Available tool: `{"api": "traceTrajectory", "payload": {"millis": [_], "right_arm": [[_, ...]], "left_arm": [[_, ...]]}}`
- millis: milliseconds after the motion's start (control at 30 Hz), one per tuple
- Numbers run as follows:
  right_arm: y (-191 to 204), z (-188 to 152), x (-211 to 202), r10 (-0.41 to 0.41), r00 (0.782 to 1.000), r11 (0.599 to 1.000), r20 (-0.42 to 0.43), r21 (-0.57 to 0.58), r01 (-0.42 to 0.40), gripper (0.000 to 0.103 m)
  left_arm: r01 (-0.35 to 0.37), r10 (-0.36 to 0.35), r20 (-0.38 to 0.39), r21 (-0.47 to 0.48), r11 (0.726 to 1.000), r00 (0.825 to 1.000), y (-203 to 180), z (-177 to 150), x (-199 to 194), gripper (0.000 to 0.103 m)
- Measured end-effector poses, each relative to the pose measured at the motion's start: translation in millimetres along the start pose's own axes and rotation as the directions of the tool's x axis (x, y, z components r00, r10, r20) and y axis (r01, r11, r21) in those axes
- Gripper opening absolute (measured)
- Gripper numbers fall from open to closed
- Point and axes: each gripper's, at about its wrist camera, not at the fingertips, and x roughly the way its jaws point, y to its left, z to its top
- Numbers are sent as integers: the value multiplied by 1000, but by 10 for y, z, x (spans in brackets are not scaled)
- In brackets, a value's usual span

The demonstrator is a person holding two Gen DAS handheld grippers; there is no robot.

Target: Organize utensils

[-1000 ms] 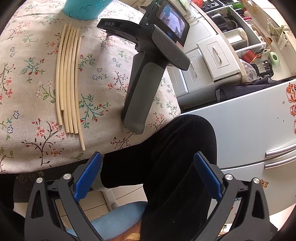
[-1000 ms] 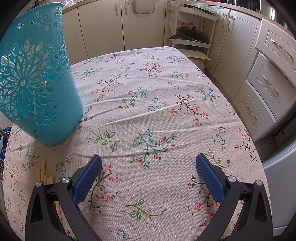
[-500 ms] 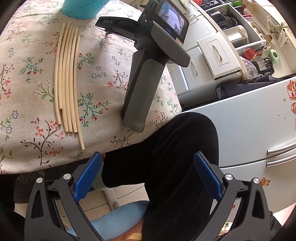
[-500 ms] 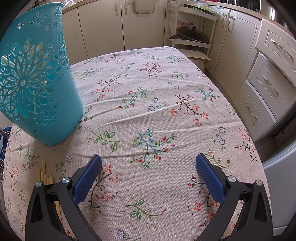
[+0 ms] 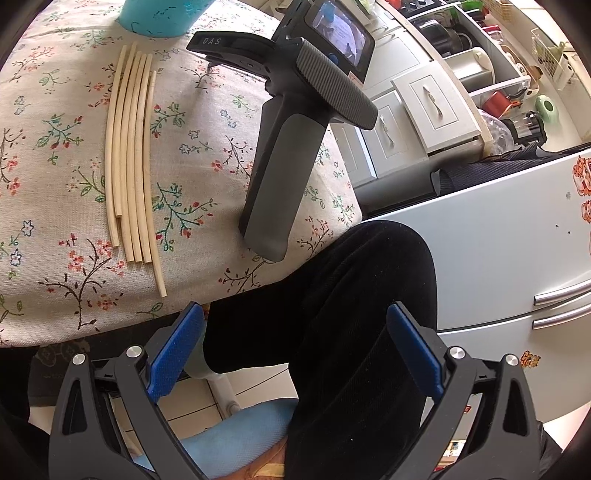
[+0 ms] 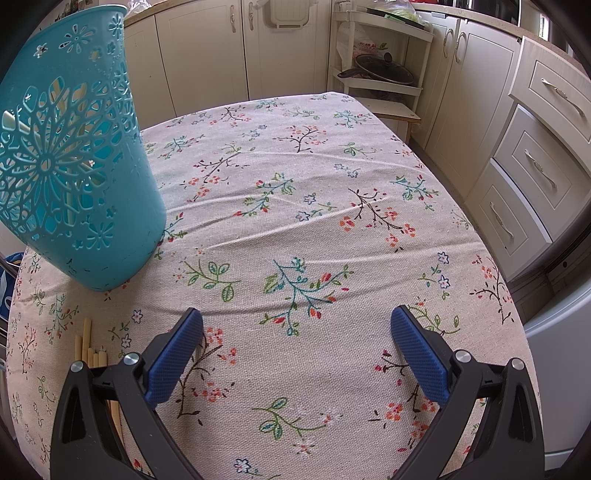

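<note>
Several pale chopsticks [image 5: 129, 155] lie side by side on the floral tablecloth [image 5: 207, 122]; their far ends show in the right wrist view [image 6: 88, 345]. A teal openwork basket [image 6: 70, 181] stands upright just beyond them, its base also in the left wrist view [image 5: 162, 14]. My left gripper [image 5: 291, 354] is open and empty, held below the table's near edge over a person's dark trouser leg. My right gripper [image 6: 295, 354] is open and empty, low over the cloth to the right of the chopsticks. Its handle [image 5: 288, 144] shows in the left wrist view.
The table edge [image 5: 110, 325] runs just above my left fingers. A white fridge [image 5: 498, 240] stands right of the table. Cream cabinets and drawers [image 6: 532, 155] line the far and right sides. A shelf rack with a pan lid [image 6: 384, 70] stands beyond the table.
The left gripper has shifted slightly, so the chopsticks and right gripper handle sit a little higher in its view. The right gripper has not moved.
</note>
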Motion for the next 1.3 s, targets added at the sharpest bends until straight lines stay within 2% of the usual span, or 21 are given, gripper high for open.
{"api": "traceTrajectory", "payload": {"millis": [1300], "right_arm": [[2,1,3,0,1000,1000,0,1,0,97]], "left_arm": [[-7,7,-7,5,1000,1000,19,-15,23,95]]}}
